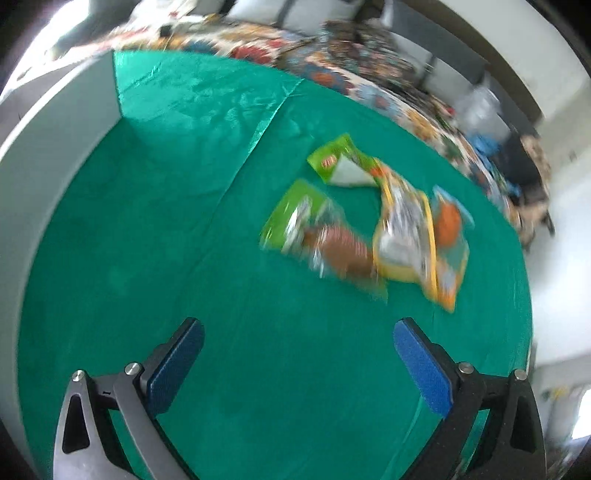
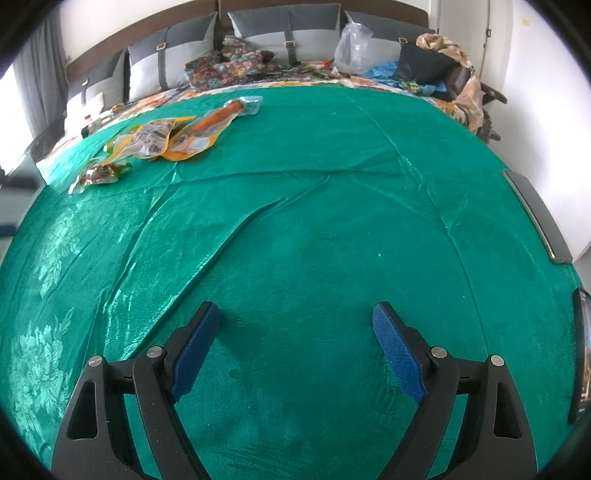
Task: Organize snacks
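Left wrist view, blurred: left tongs (image 1: 297,334) wide apart, nothing btwn the blue pads (image 1: 424,365), over the green cloth (image 1: 155,229). Ahead and to the right lies a cluster of snack packets (image 1: 369,225), overlapping: a green packet (image 1: 341,162) farthest, a second green one w/ brown print (image 1: 317,236) nearest the tongs, a yellow-edged packet (image 1: 404,236) and an orange one (image 1: 448,225) on the right. Tongs well apart from all of them. Only this view shows the pile from above and the grey wall (image 1: 55,122) at the cloth's left edge.

Right wrist view, sharp: right tongs (image 2: 297,314) also wide, empty, over bare green cloth (image 2: 332,221) w/ creases. Same snack packets (image 2: 166,136) far off at upper left, seen low and flat, near the cloth's far edge. Only here: grey pillows (image 2: 284,33) along the headboard, a clear plastic bag (image 2: 352,44), a patterned fabric heap (image 2: 229,66), dark clothes (image 2: 424,66) at upper right.
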Motion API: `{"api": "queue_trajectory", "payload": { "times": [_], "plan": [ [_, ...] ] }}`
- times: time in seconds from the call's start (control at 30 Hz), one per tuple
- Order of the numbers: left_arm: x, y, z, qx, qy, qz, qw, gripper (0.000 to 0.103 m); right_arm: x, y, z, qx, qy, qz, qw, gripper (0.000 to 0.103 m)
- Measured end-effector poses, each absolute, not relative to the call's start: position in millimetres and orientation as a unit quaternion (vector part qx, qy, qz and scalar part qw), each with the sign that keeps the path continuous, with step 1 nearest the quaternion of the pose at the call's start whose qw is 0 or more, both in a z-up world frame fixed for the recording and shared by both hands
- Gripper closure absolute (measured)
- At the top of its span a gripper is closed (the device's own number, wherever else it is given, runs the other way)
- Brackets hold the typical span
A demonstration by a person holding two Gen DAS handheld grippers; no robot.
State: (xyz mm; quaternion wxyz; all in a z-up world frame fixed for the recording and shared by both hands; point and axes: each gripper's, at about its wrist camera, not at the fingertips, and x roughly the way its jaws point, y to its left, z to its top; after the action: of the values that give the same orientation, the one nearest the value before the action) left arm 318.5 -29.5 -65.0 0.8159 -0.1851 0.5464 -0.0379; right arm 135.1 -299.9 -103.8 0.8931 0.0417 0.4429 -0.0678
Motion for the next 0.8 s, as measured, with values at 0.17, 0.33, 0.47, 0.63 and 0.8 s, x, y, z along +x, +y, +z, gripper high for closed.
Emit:
{"api": "queue_trajectory", "payload": {
  "times": [0.17,0.33,0.47,0.63,0.8],
  "plan": [
    [362.1,-47.3,-88.0,-0.214,0.563,-0.029,0.798,0.013,135.1,-299.4,-104.0,0.043,0.441,-0.067,0.894,0.015],
    [390.9,-50.5,-96.3,-0.242,0.541,-0.030,0.805,0.019,135.1,-298.9,-104.2,0.043,0.441,-0.066,0.894,0.015],
    [405.0,-52.8,-94.7,-0.221,0.533,-0.025,0.817,0.022,137.2,-297.3,-104.9,0.044,0.440,-0.064,0.895,0.014],
    [383.7,-49.1,-95.3,-0.177,0.538,-0.006,0.824,0.021,138.2,-295.7,-105.4,0.044,0.440,-0.064,0.895,0.014],
    [363.0,-58.7,-96.7,-0.119,0.523,-0.012,0.844,0.018,137.8,-295.8,-105.6,0.045,0.439,-0.064,0.895,0.014]
  ]
}}
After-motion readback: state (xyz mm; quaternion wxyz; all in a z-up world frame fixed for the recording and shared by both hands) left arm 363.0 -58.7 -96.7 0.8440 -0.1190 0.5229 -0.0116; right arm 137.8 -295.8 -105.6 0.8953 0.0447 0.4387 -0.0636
